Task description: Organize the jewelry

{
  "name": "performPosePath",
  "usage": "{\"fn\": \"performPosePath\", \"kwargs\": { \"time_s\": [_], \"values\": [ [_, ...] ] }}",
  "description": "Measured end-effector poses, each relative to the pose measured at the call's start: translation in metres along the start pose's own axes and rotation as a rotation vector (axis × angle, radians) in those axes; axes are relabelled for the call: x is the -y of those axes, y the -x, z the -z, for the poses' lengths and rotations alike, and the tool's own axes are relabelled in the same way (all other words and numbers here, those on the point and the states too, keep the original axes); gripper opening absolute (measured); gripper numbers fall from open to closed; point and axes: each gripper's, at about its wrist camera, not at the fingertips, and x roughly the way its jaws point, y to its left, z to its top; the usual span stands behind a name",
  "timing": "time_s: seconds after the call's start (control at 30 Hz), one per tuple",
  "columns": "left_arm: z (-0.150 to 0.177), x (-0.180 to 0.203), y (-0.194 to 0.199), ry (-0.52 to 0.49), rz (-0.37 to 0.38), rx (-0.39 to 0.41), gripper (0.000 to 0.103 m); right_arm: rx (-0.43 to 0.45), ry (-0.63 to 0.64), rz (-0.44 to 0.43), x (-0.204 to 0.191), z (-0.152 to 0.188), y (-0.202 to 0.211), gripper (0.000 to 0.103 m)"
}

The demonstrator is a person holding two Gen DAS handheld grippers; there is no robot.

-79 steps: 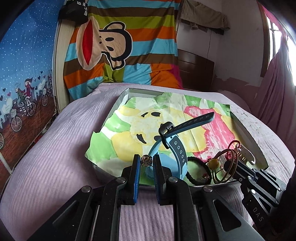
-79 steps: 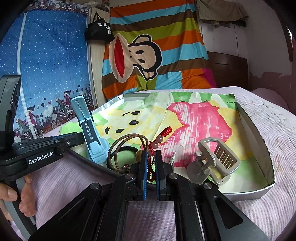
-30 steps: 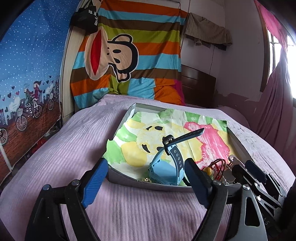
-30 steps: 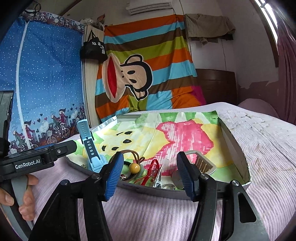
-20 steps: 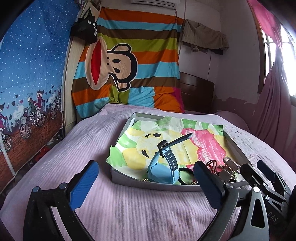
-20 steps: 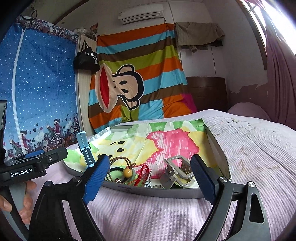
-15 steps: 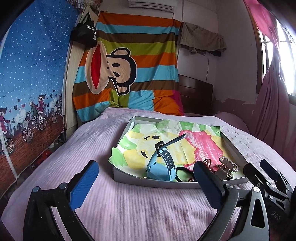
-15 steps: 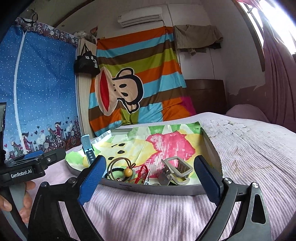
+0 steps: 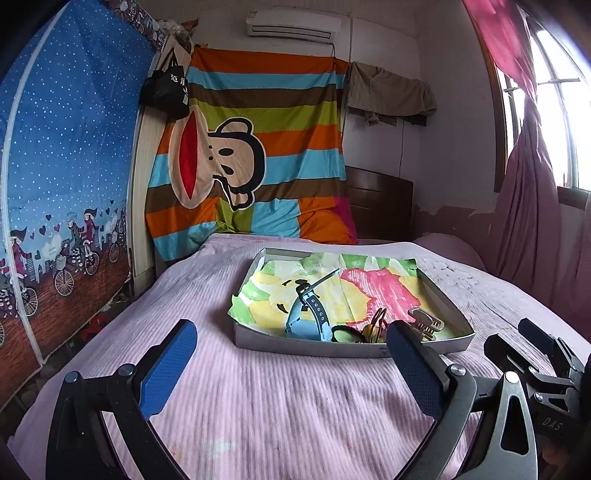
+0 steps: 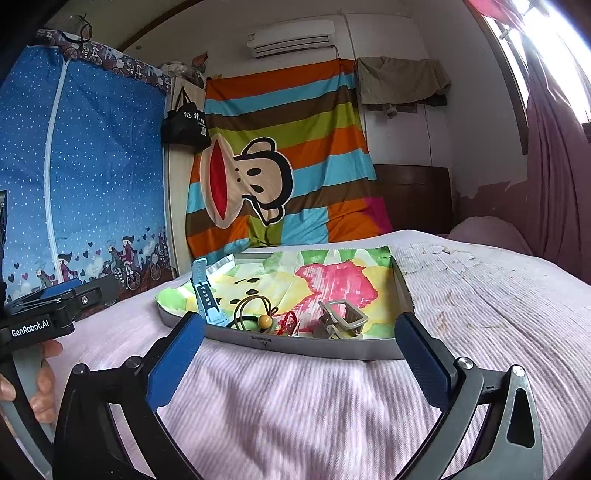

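Lying bunched along the near edge of the tray [image 10: 317, 349], the jewelry sits where a claw coming from this side can reach it without crossing the whole lining. A blue watch [image 10: 205, 295] props itself at the left with one strap standing up; just right of it are a brown hair tie with a yellow bead [image 10: 258, 315], a red beaded string [image 10: 288, 322] and a grey hair clip [image 10: 341, 319], all close together, some touching. Everything seems already gathered inside the tray, so the sorting looks near its end.

Both tools are held back over the bed, well apart from the tray. The left claw [image 9: 291, 369] is spread wide and holds nothing; the right claw [image 10: 299, 360] is likewise released and empty, its blue pads framing the tray. From the right wrist view a hand [image 10: 42, 384] grips the handle of the left tool at the far left.

A brightly painted paper [image 9: 373, 291] lines the tray and spills over its left rim. The tray rests on a pink ribbed bedspread [image 9: 288, 406]. Beyond it hangs a striped cartoon monkey blanket [image 9: 251, 166], with a blue dotted curtain [image 9: 62, 147] on the left, an air conditioner [image 9: 291, 27] high on the far wall, and a pink window drape [image 9: 528, 206] on the right.
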Motion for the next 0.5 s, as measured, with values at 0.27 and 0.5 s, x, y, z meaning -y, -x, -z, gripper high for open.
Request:
{"fn": "performPosePath", "kwargs": {
  "time_s": [0.27,0.5],
  "values": [
    [0.009,0.006,0.026,-0.042,-0.005,-0.002,0.103,-0.016,-0.007,-0.009,0.006,0.002,0.026,0.102],
    [0.021,0.005,0.046,-0.043,-0.007,-0.013,0.103,-0.031,-0.024,-0.013,0.009,0.009,0.041,0.102]
  ]
}}
